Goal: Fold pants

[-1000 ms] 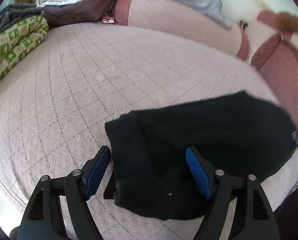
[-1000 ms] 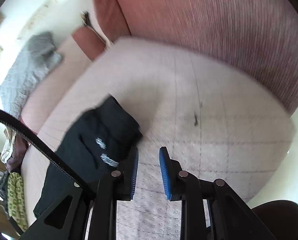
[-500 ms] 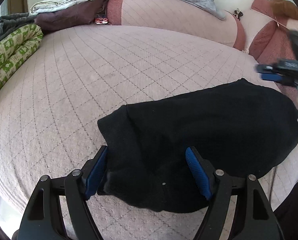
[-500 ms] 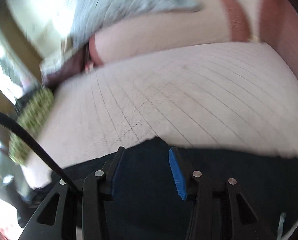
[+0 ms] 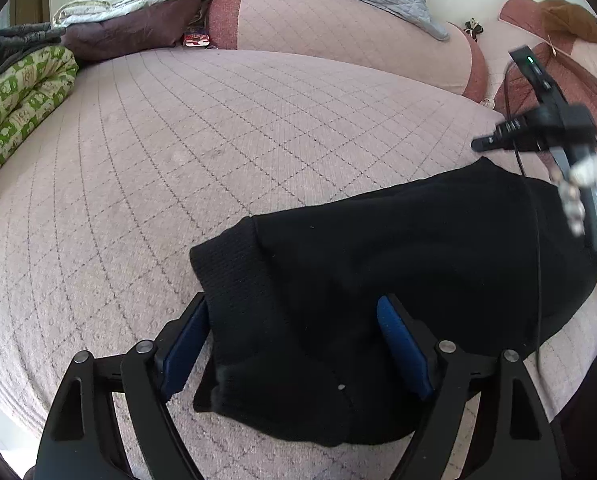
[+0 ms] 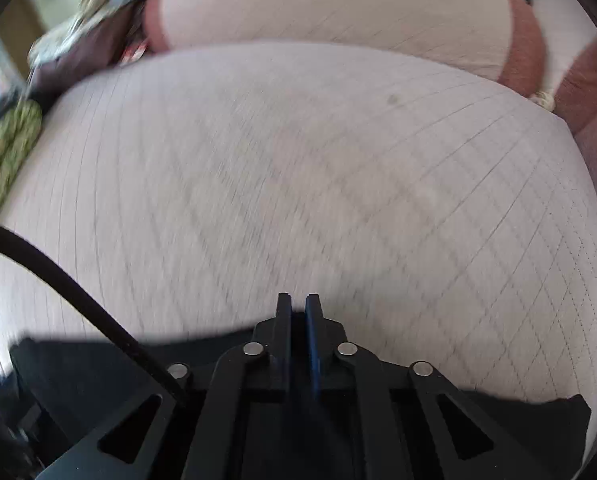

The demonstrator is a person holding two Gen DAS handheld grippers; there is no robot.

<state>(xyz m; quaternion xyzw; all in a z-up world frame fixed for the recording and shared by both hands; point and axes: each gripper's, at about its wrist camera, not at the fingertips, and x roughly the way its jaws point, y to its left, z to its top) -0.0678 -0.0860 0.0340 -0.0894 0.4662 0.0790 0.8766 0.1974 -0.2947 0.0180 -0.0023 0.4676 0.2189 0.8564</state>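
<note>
- One pair of black pants (image 5: 398,280), folded into a bundle on the pink quilted bed (image 5: 178,160), sitting at roughly 5 o'clock in the left wrist view.
- Two grippers: the left gripper (image 5: 294,344) is spread wide, straddling the ribbed end of the pants.
- The right gripper (image 6: 298,320) has its fingers pressed together over the pants' far edge; can't tell if cloth is pinched.
- Half a second ago the right one was open.

Motion blur smears the right wrist view, where the black pants (image 6: 78,380) run off the frame at 6 o'clock, largely hidden behind the right gripper (image 6: 298,312), its pinched fingertips' contents indiscernible.
</note>
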